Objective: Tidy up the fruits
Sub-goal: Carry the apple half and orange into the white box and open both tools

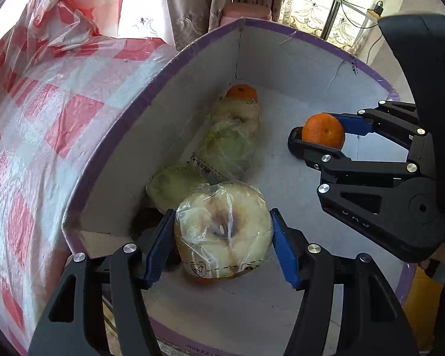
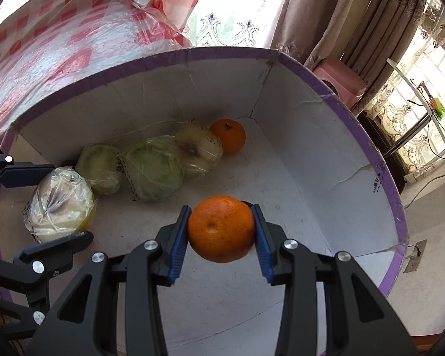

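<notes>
- Plastic-wrapped pale apple half [image 1: 222, 231] is clamped in the left gripper [image 1: 222, 240] by the white purple-rimmed cardboard box's [image 2: 326, 154] left wall.
- Round orange mandarin [image 2: 221, 227] is pinched in the right gripper [image 2: 221, 231] above the box's middle floor.
- Another mandarin [image 2: 229, 136] sits in the far corner.

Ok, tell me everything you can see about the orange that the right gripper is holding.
The orange is round, bright and dimpled, with a small navel-like dent facing the camera. It looks whole and unwrapped. The right gripper has its blue-padded jaws shut on its two sides, holding it clear above the white floor of the purple-rimmed cardboard box. Nothing else touches it; the wrapped fruits lie apart.
</notes>
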{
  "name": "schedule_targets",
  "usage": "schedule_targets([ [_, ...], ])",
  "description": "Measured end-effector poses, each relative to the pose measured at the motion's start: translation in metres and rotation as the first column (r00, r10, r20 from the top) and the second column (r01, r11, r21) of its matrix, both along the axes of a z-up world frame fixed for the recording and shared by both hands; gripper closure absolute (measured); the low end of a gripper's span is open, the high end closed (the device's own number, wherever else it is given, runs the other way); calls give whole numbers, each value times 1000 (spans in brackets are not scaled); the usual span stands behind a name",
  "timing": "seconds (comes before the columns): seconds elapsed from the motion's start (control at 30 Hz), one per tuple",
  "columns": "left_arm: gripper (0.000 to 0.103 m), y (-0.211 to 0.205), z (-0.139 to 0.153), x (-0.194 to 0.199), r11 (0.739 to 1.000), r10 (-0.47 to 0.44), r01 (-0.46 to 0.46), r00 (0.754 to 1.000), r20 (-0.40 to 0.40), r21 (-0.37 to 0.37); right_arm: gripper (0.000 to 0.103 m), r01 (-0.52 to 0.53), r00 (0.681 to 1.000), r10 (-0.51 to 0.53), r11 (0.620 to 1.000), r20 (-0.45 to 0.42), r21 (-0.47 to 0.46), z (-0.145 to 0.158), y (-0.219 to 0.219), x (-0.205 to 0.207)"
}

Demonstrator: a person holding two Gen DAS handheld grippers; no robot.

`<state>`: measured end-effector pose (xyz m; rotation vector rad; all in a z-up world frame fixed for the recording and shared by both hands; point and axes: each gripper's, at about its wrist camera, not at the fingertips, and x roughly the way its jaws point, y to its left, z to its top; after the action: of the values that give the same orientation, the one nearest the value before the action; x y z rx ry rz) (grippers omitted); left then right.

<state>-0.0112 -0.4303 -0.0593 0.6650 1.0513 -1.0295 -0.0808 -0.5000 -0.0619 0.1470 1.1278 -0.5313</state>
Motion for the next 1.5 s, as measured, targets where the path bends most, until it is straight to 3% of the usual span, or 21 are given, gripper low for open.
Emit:
schedule_targets([
  [0.23, 43, -19, -16, -9, 997, -43, 38, 996, 83, 65, 58, 21, 1000, -22, 998, -19, -54, -2, -1, 3],
  [0.4, 42, -29, -26, -6, 995, -59, 53, 996, 60, 90, 57, 25, 999, -26, 998, -23, -56, -3, -3, 3],
  [0.6, 42, -30, -27, -2, 996, -44, 40, 998, 42, 78, 45, 27, 1000, -28, 997, -15, -67, 1, -4, 2],
  [0.73, 30, -24, -20, 3, 998, -36, 34, 999, 41, 46, 37, 33, 999, -34, 997, -6, -68, 4, -5, 0],
  [0.83, 30, -22, -17, 3, 999, -30, 29, 999, 36, 34, 31, 35, 999, -35, 996, -1, -79, 7, -3, -2],
  [0.97, 27, -15, -8, 6, 1000, -11, 11, 1000, 28, -16, 27, 57, 998, -55, 994, 26, -92, 14, -2, -8],
  [1.1, 16, -2, 16, 2, 995, 6, 1, 998, 62, -100, 23, 98, 992, -87, 986, 88, -136, 38, 0, -19],
  [1.23, 15, 21, 35, -2, 986, 53, -43, 997, 61, -162, 20, 154, 981, -129, 973, 144, -173, 61, 6, -34],
  [1.5, 15, 84, 50, -23, 916, 194, -227, 972, -132, -330, 18, 213, 958, -172, 962, 229, -170, 93, 46, -73],
])
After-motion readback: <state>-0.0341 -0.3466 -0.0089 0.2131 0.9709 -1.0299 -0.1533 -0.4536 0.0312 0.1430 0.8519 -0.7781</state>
